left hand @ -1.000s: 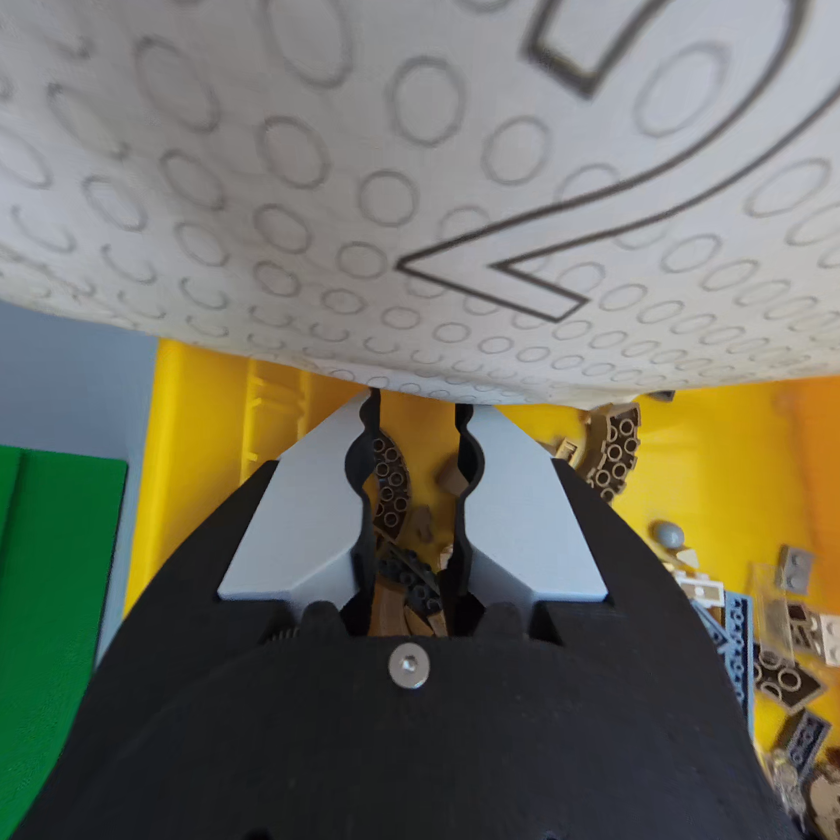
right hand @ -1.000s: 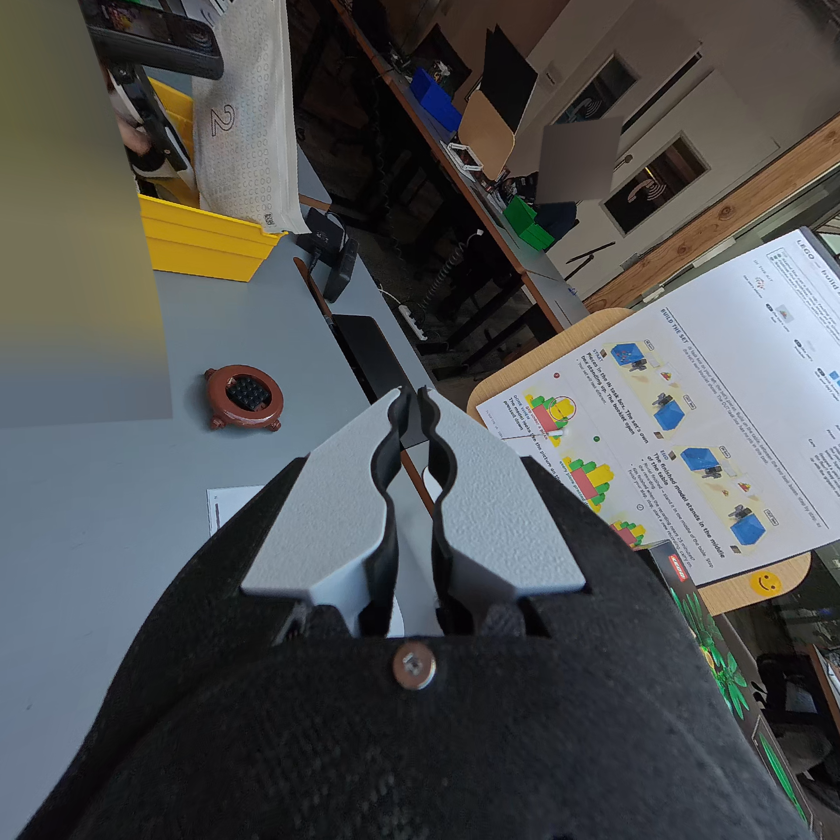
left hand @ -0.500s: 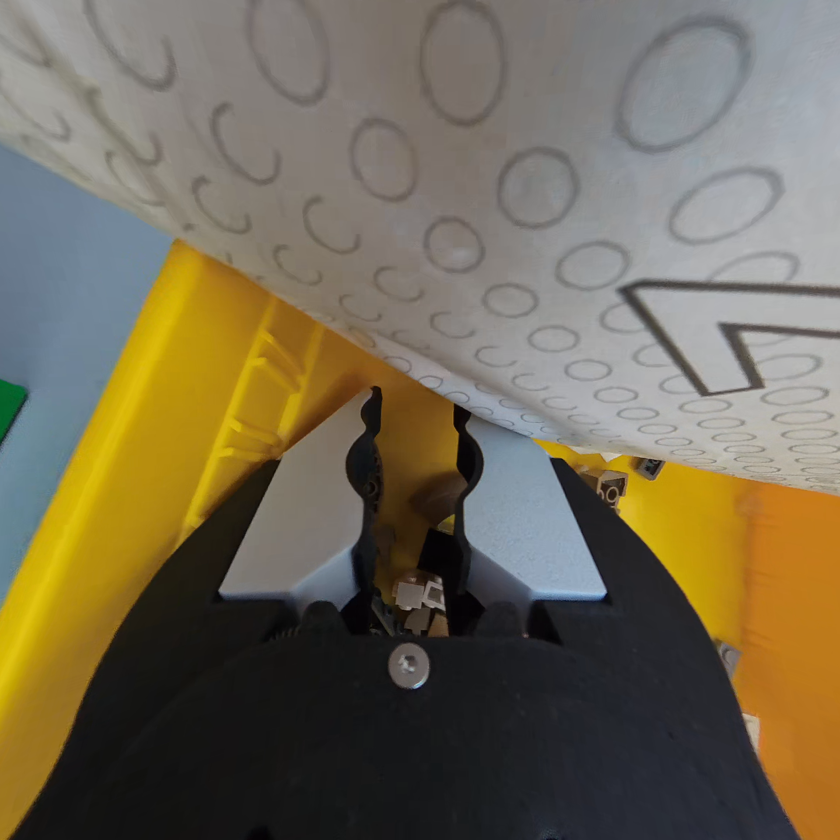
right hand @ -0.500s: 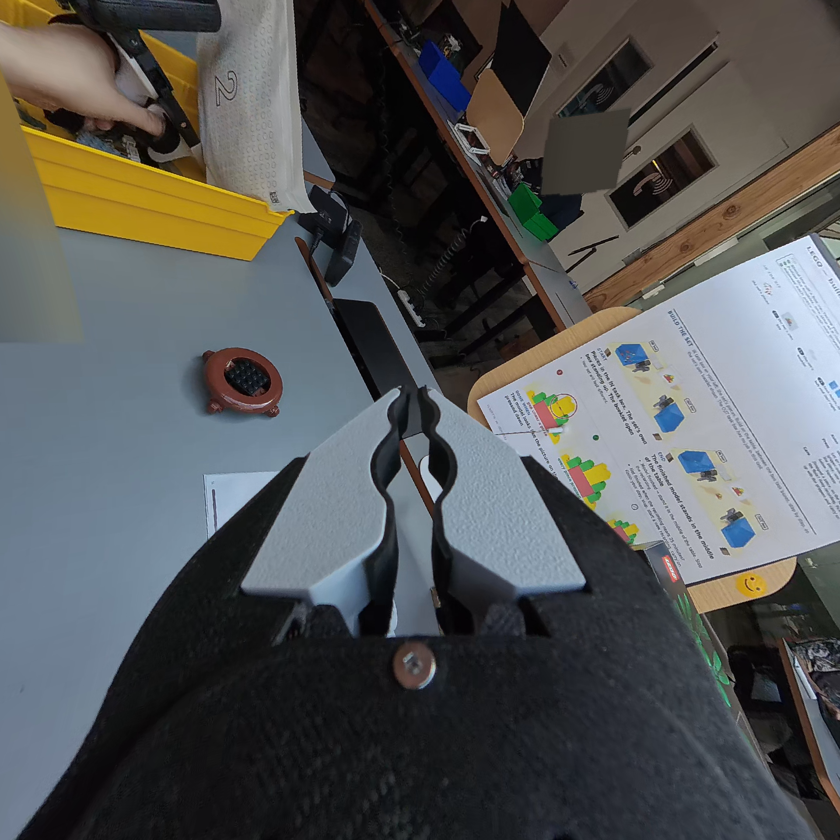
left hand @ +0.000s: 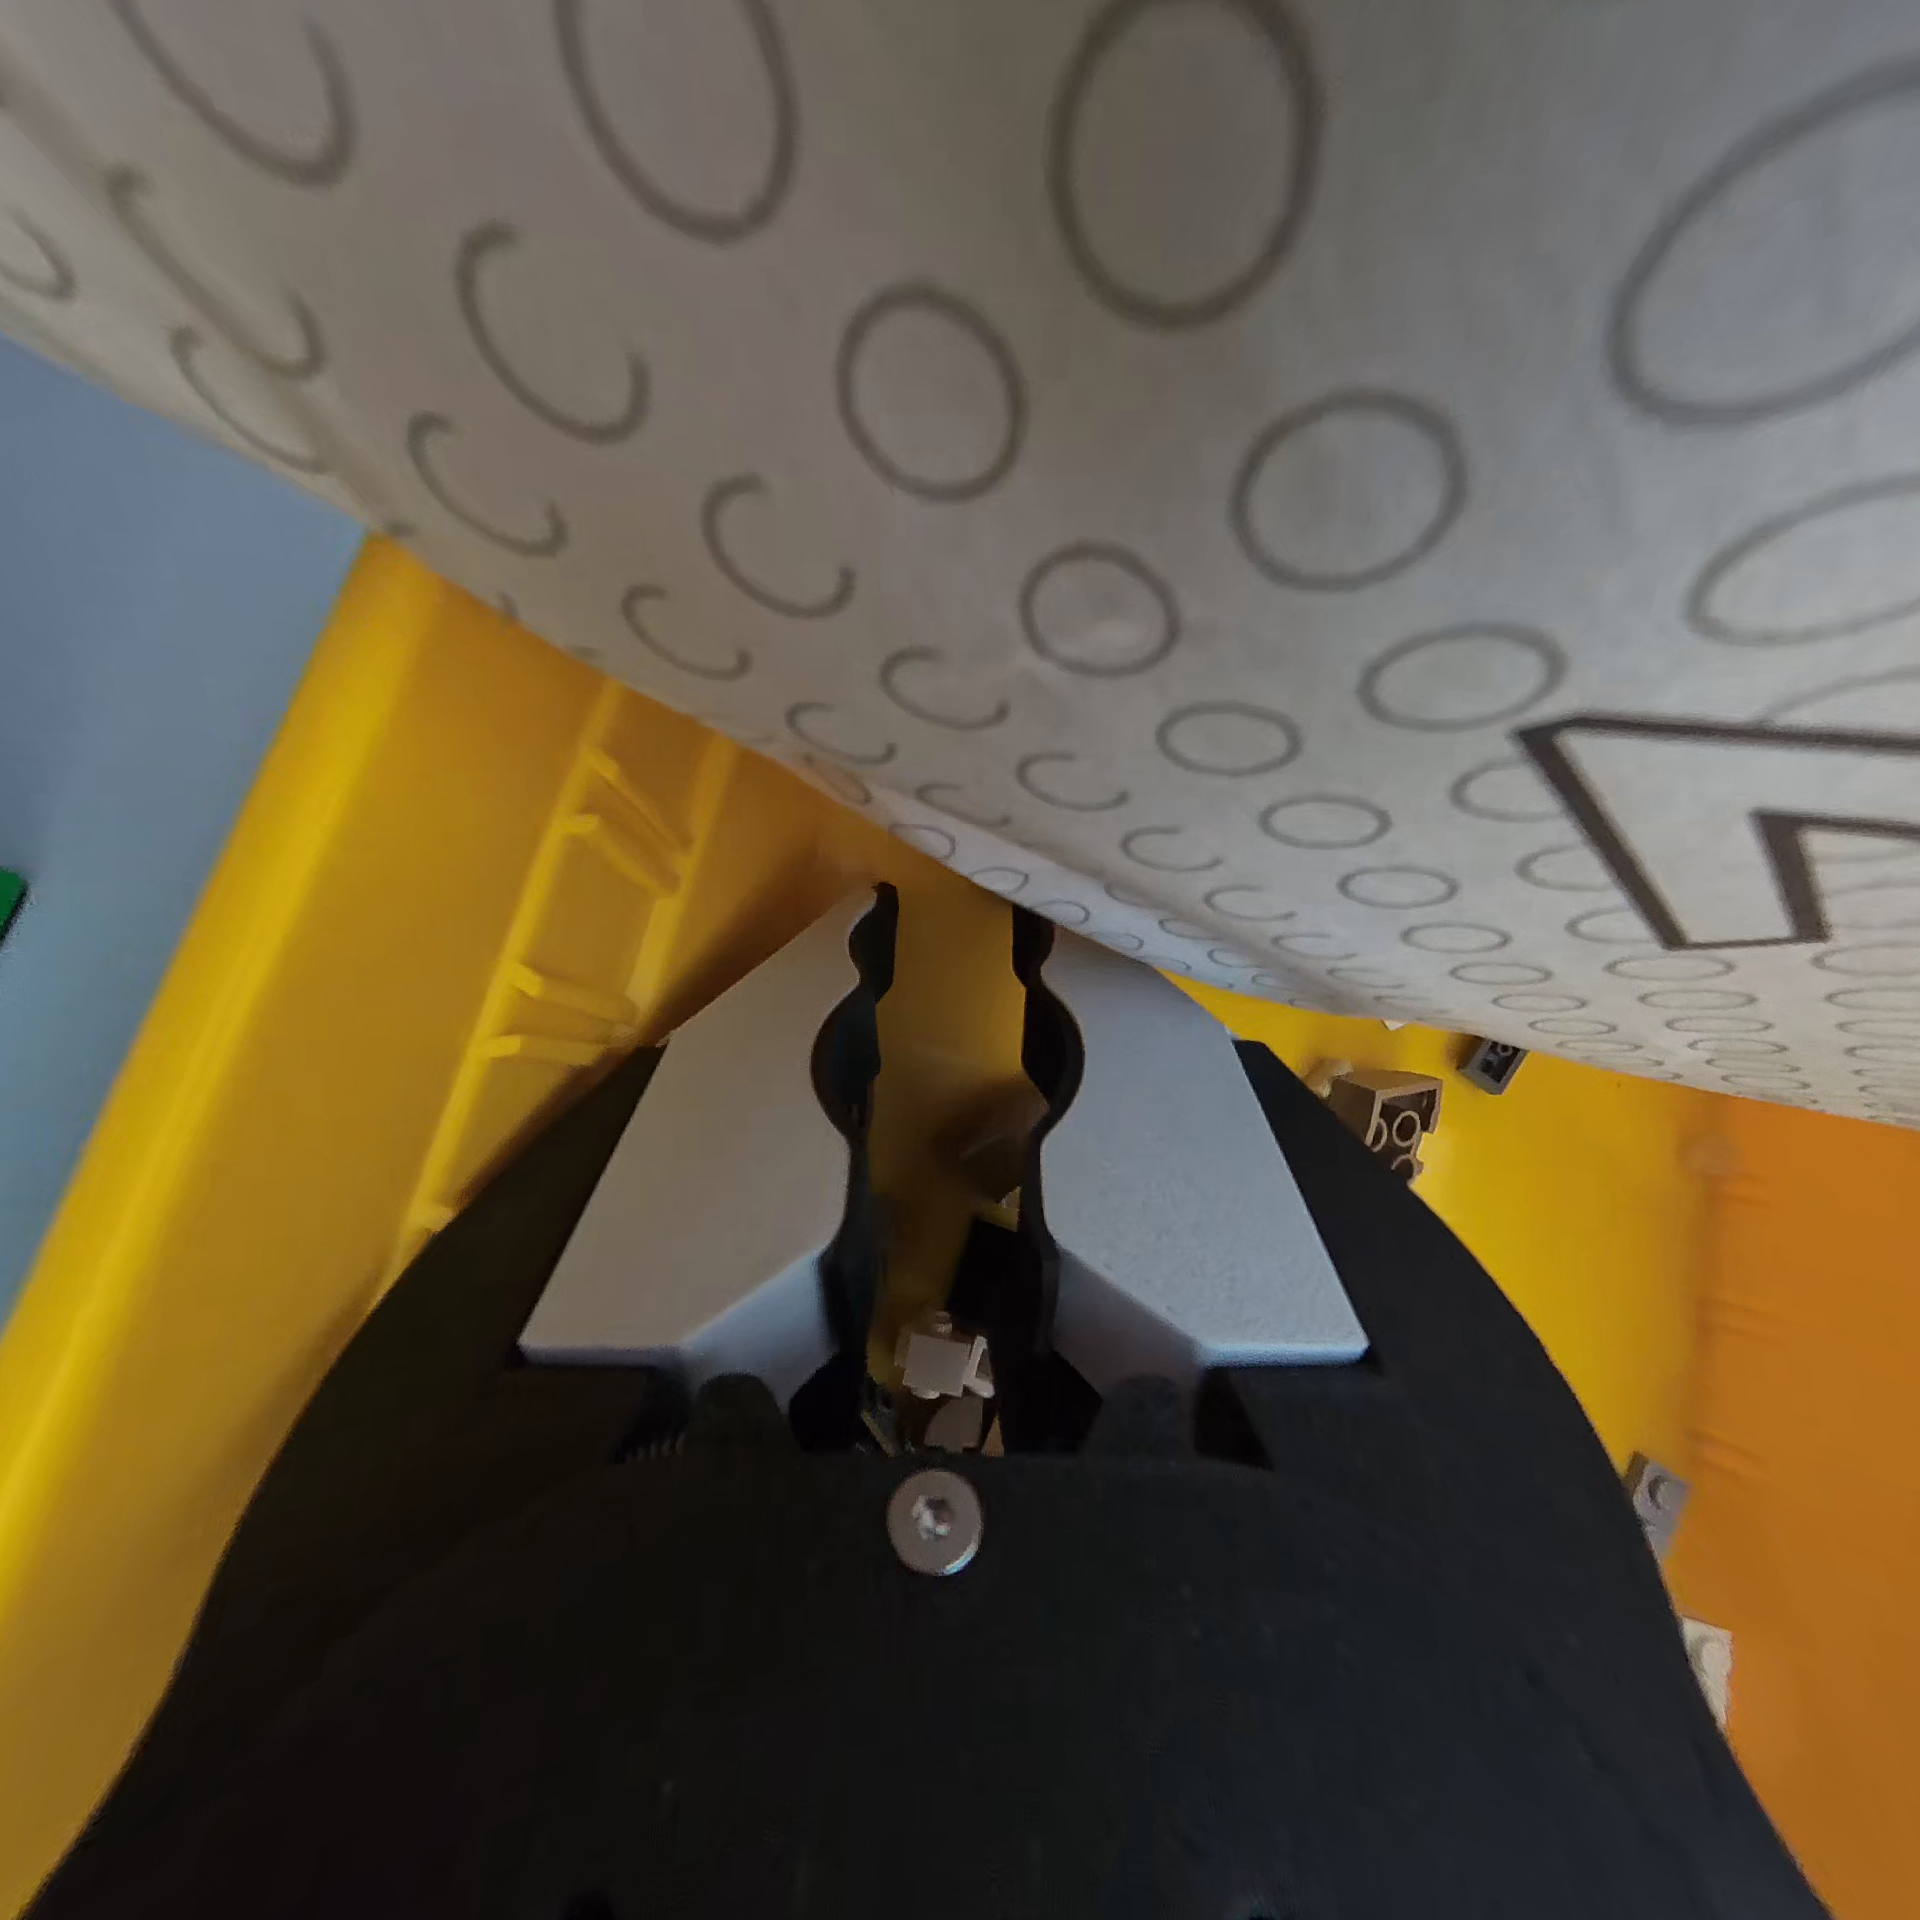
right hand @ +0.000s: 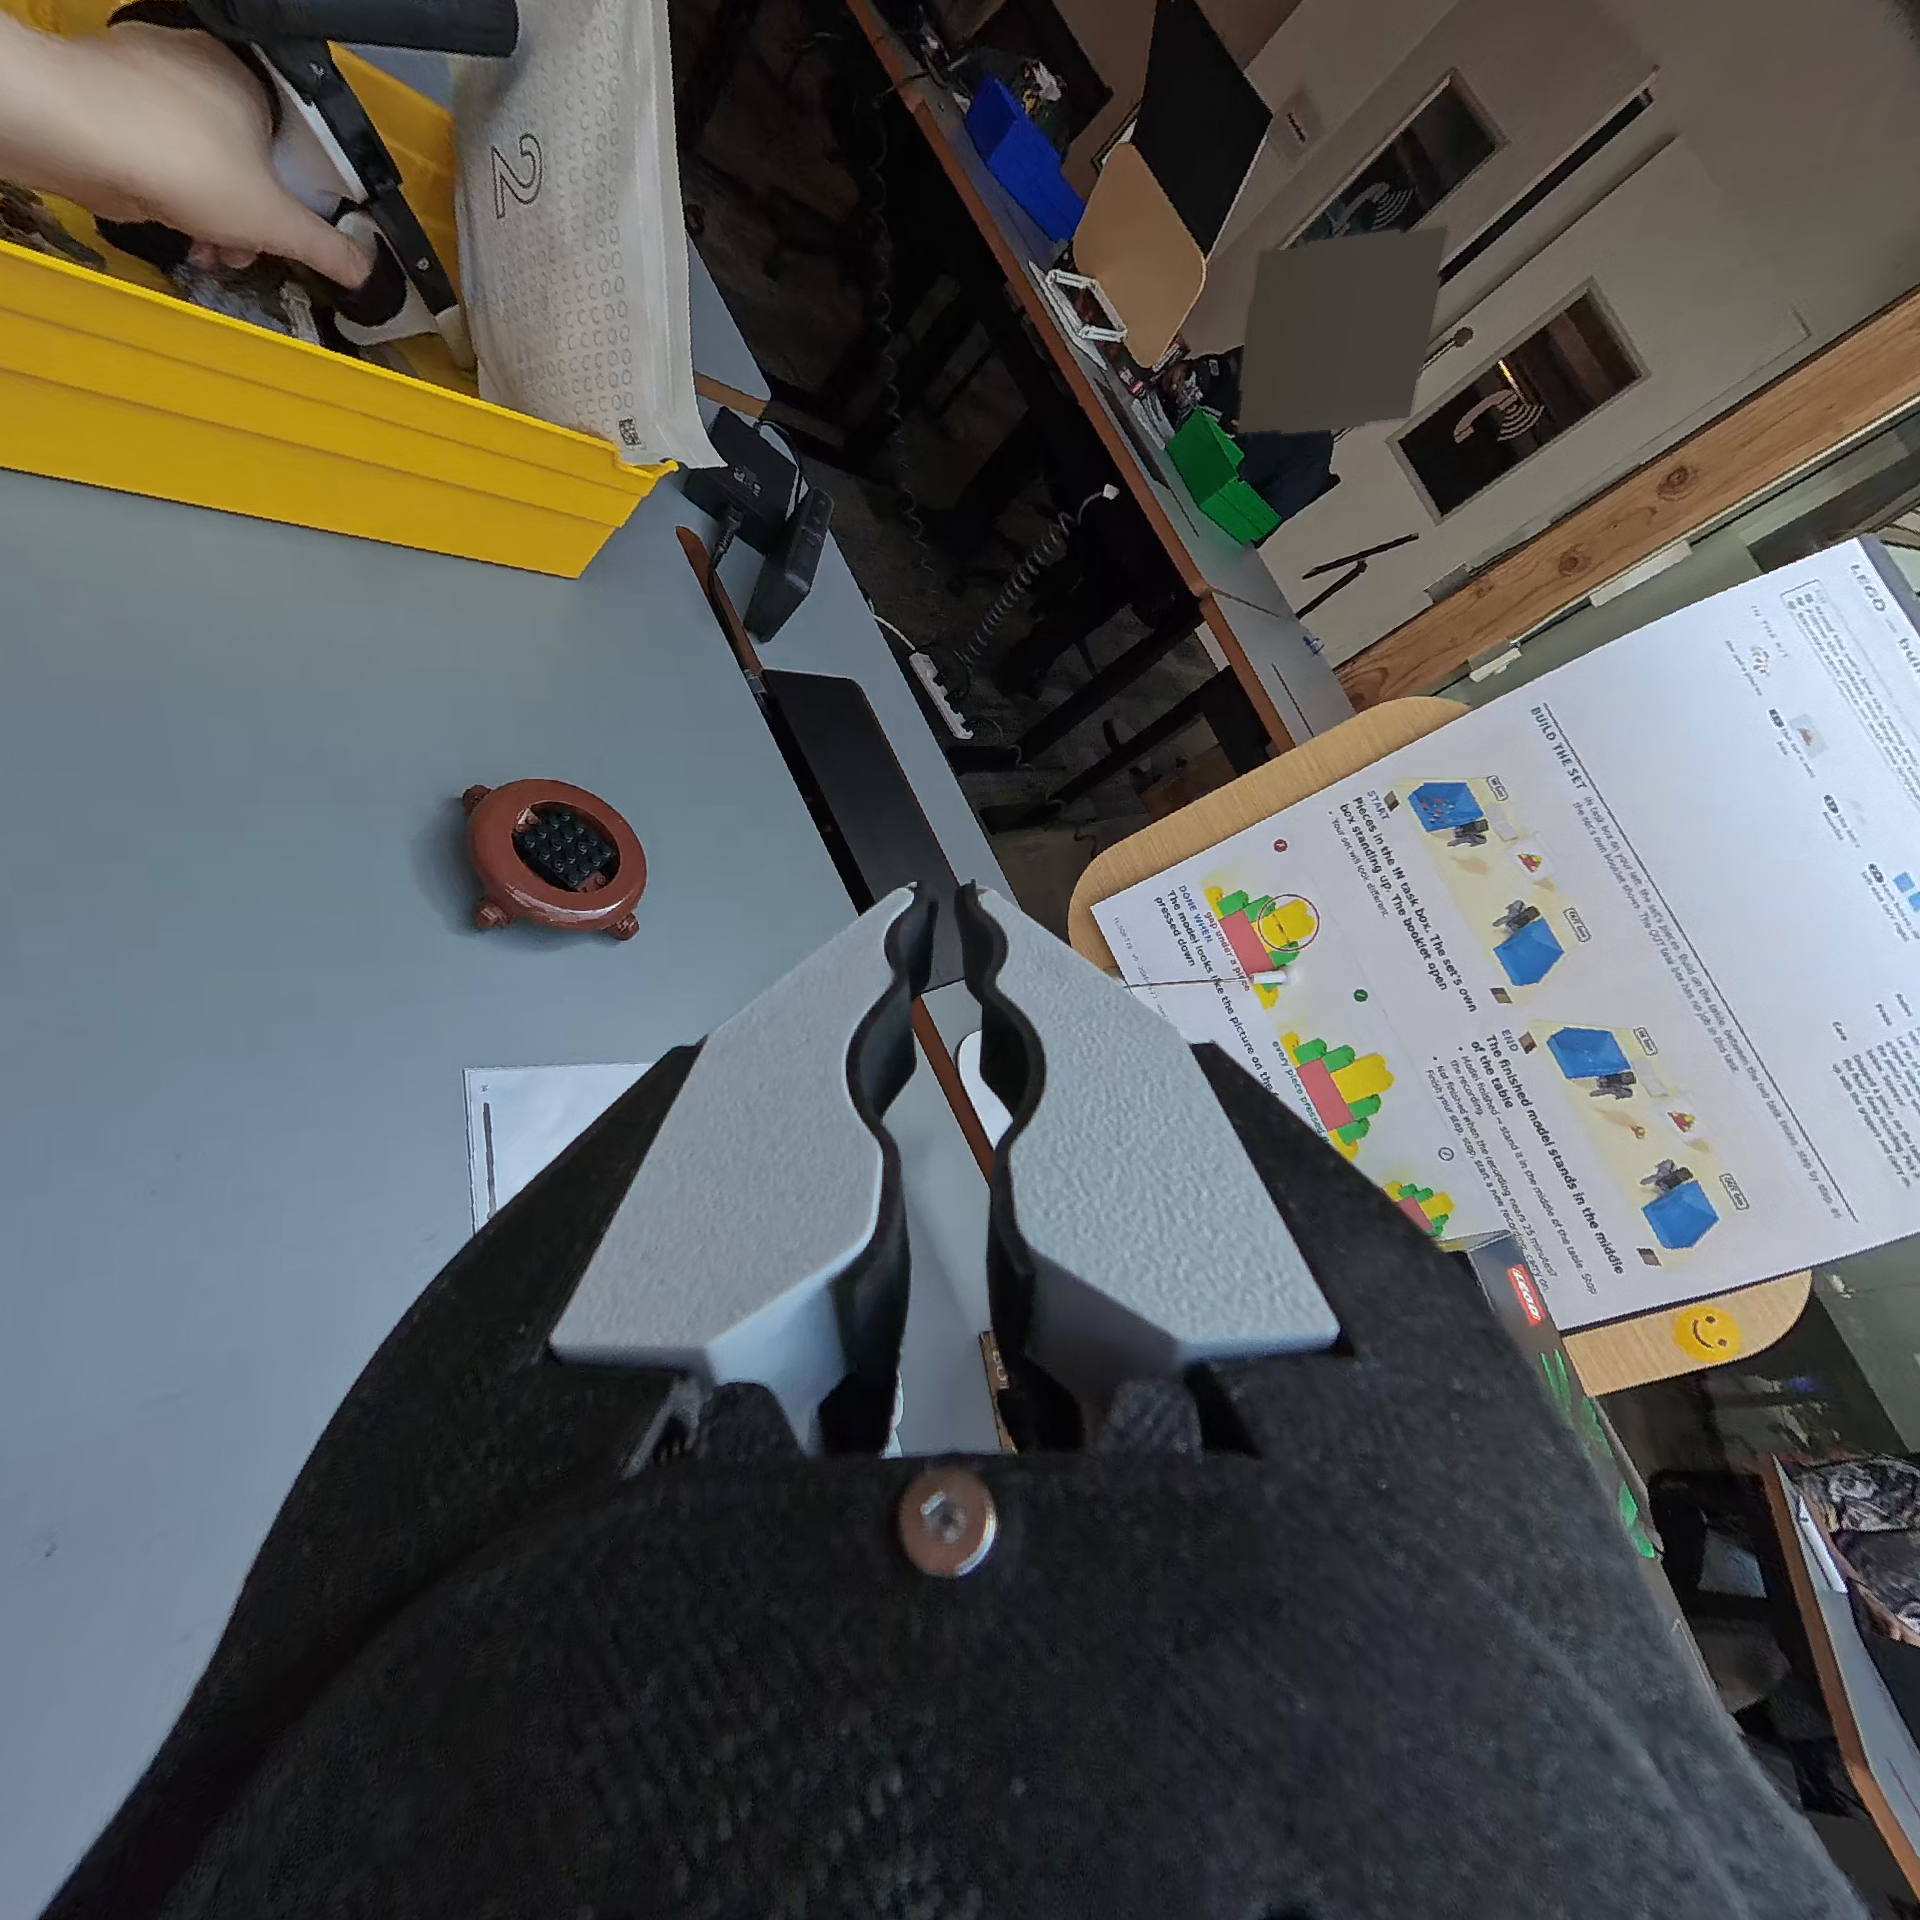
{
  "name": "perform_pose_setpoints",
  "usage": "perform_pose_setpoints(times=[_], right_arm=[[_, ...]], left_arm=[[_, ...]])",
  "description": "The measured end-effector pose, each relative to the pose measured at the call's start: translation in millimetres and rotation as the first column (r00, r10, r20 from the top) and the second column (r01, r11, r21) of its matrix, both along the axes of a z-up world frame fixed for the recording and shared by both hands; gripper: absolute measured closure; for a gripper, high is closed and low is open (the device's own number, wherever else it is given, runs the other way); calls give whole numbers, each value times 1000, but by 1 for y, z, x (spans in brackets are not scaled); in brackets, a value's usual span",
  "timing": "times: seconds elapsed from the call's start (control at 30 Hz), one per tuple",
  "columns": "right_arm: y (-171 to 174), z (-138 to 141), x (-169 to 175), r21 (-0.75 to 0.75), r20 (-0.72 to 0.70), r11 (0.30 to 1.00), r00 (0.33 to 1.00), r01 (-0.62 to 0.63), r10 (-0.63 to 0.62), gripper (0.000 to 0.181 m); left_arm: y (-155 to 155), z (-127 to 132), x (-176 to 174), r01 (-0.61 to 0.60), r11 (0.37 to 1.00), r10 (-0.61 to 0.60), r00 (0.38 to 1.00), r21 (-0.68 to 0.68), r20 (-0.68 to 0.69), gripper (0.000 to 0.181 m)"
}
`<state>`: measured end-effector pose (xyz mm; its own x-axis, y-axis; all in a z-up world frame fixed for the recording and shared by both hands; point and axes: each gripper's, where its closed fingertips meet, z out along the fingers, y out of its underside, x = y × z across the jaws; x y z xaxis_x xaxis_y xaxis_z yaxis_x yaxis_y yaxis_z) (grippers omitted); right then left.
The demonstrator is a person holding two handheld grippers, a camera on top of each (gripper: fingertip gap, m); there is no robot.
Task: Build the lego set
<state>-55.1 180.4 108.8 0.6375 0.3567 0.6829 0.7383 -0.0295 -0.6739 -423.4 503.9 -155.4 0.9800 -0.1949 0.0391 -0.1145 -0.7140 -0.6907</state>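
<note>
Lying low between the spread left gripper fingers, a pale lego piece is seen; nothing is held by the nearly closed right gripper.

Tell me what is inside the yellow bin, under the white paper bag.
Inside the yellow bin, loose small bricks lie on the floor: a tan one and a pale one between the open left tongs. The white paper bag hides the far part.

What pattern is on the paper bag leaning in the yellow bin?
Off-white paper bag printed with rows of grey circle outlines, clearest in the left wrist view.
</note>
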Motion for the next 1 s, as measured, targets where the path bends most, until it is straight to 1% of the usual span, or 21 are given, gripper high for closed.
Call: perform_pose_setpoints(times=[0.1, 0.2, 0.23, 0.3, 0.4, 0.5, 0.57, 0.7, 0.8, 0.9, 0.93, 1.0], right_arm=[[-1, 0, 1, 1, -1, 1000, 1000, 0, 0, 177], [-1, 1, 1, 1, -2, 1000, 1000, -1, 1, 177], [-1, 1, 1, 2, -2, 1000, 1000, -3, 3, 177], [-1, 1, -1, 3, -2, 1000, 1000, -6, 6, 177], [0, 0, -3, -1, 0, 1000, 1000, -14, 14, 177], [1, -3, -3, -12, 13, 1000, 1000, -10, 10, 177], [1, -4, -2, -14, 15, 1000, 1000, -6, 6, 177], [2, -4, -1, -14, 8, 1000, 1000, -6, 6, 176], [3, -5, 0, -18, 10, 1000, 1000, -5, 5, 176], [4, -7, -1, -26, 16, 1000, 1000, -6, 7, 176], [4, -7, -1, -26, 18, 1000, 1000, -5, 6, 176], [4, -8, -1, -26, 20, 1000, 1000, -6, 6, 176]], left_arm=[[-9, 0, -2, 23, 999, -23, 1000, -43, -5, 161], [-19, 0, -6, 50, 997, -52, 998, -60, -27, 165], [-23, 0, -6, 59, 996, -61, 998, -65, -29, 164], [-28, 3, -7, 78, 995, -80, 996, -54, -30, 161], [-24, 12, -7, 101, 995, -101, 994, -2, -32, 157], [-21, 15, 3, 182, 983, -182, 983, 7, -25, 156], [-20, 11, 8, 245, 969, -246, 968, -18, -59, 154], [-21, 0, 7, 305, 949, -314, 939, -86, -138, 152], [-21, -3, 4, 306, 945, -321, 934, -113, -157, 153], [-22, -4, 6, 306, 943, -321, 939, -128, -123, 157], [-23, -4, 7, 308, 943, -321, 942, -128, -101, 161], [-21, -4, 6, 300, 948, -309, 948, -110, -77, 163]])
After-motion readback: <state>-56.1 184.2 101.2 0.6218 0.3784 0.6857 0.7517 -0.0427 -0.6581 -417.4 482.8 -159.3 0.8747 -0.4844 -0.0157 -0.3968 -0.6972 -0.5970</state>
